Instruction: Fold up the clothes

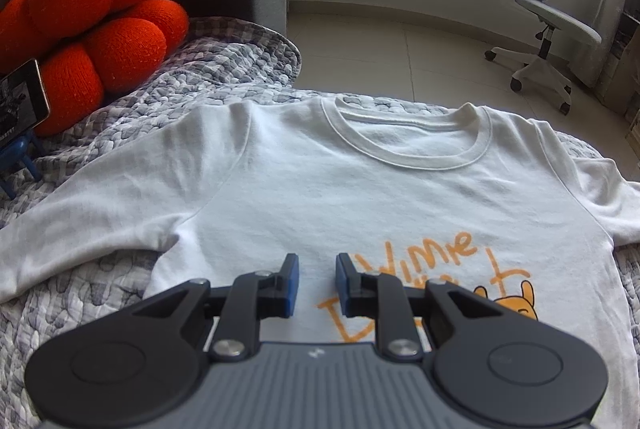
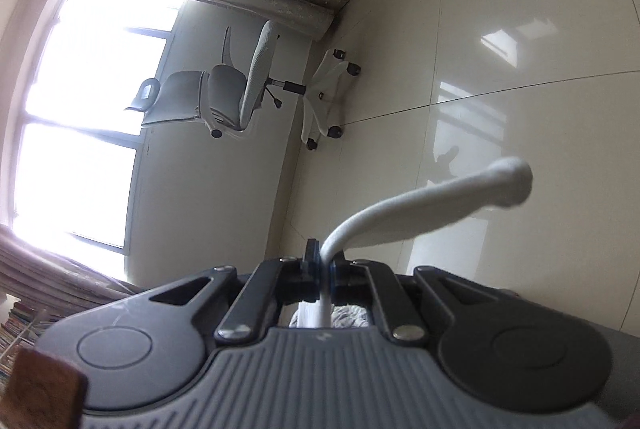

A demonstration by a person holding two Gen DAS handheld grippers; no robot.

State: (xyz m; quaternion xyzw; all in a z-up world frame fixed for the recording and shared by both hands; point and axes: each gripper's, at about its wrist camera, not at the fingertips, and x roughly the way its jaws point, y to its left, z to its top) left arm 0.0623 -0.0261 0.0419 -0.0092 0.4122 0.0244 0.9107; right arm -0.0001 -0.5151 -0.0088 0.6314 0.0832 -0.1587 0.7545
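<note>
White T-shirt lies spread face up on a grey-and-white quilted cover, filling the centre of the left wrist view, collar toward the top of the frame and sleeves extended to left and right. Orange lettering and a yellow cartoon figure are printed on the chest at lower right of that frame. Left gripper sits at the bottom centre of its view, above the shirt's chest; its blue pads stand apart with a narrow gap, nothing between them, and contact with the fabric cannot be confirmed. Orange plush cushion occupies the upper left, with a phone on a small blue stand at the left edge. White office chair stands on the tiled floor at upper right. Right gripper appears at lower centre of the right wrist view, which is rolled so that the floor runs up the right side. Its jaws are clamped on a fold of white fabric, which passes between the pads and curves out toward the right of the frame. Which part of the shirt this fold belongs to cannot be determined.
</note>
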